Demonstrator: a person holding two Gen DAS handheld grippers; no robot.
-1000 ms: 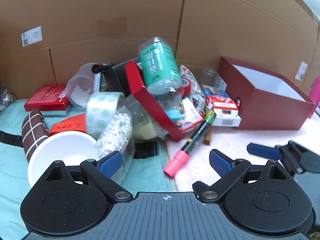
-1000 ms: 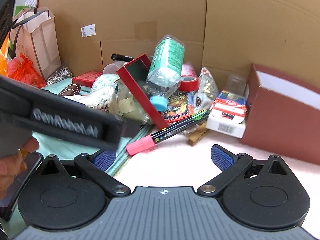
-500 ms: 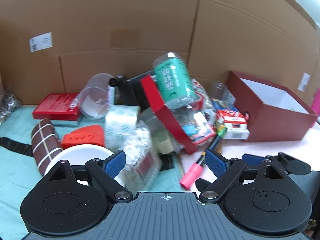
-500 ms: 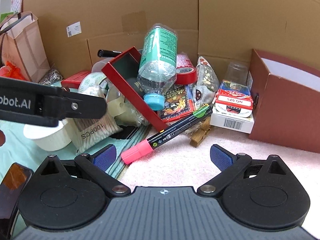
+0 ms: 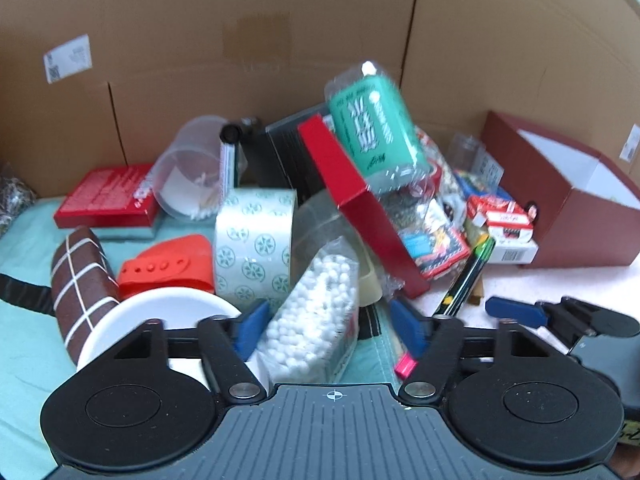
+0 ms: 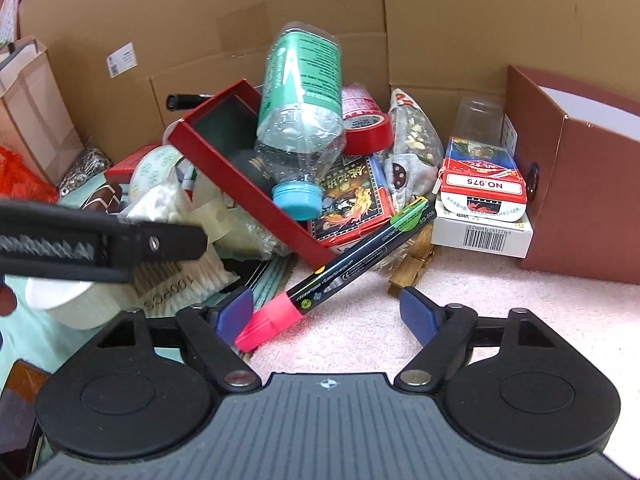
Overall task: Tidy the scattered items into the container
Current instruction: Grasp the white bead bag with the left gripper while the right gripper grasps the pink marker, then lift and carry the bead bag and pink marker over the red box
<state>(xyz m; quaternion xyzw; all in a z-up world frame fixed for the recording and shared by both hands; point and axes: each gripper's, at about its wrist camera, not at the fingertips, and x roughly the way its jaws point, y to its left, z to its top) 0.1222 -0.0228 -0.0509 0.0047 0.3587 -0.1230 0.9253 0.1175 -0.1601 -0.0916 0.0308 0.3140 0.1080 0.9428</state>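
A clear bag of cotton swabs [image 5: 316, 312] lies between the fingers of my left gripper [image 5: 330, 330]. Its jaws are closing, and the right pad is still apart from the bag. A black marker [image 6: 360, 256] with a pink cap lies slanted on the pink cloth. The cap end sits between the closing jaws of my right gripper [image 6: 326, 312], close to the left pad and not squeezed. The dark red box [image 5: 560, 200] with a white inside stands open at the right [image 6: 580, 200]. My left gripper's side [image 6: 100, 244] crosses the right wrist view.
The pile holds a green-labelled bottle [image 6: 300, 92] leaning on a red lid [image 6: 224, 160], patterned tape [image 5: 256, 248], a white bowl [image 5: 160, 312], a brown checked roll [image 5: 80, 272], a card pack [image 6: 480, 188] and red tape [image 6: 368, 128]. Cardboard walls [image 5: 240, 20] stand behind.
Both grippers have moved forward into the pile and their jaws have narrowed. The swab bag now lies between the left fingers, and the marker's pink cap between the right ones.
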